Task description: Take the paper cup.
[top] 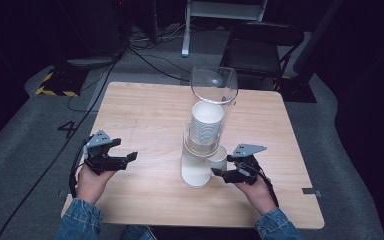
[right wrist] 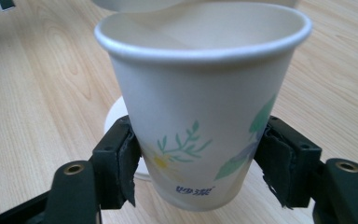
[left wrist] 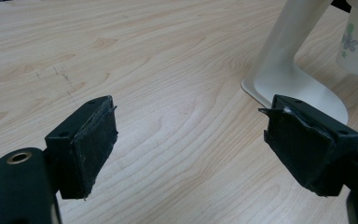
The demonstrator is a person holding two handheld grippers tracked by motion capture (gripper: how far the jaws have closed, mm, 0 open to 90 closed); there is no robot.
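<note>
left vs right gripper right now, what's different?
The left gripper has its jaws wide apart with nothing between them; the right gripper is shut on a paper cup.
The left gripper hovers over bare table, apart from the cup dispenser; the right gripper sits right beside the dispenser's base.
Both are hand-held, with black padded jaws.

One paper cup [right wrist: 200,116] sits between the right jaws; one cup dispenser [top: 204,135] with one stack of cups [top: 206,125] stands just beyond them. Two grippers.
</note>
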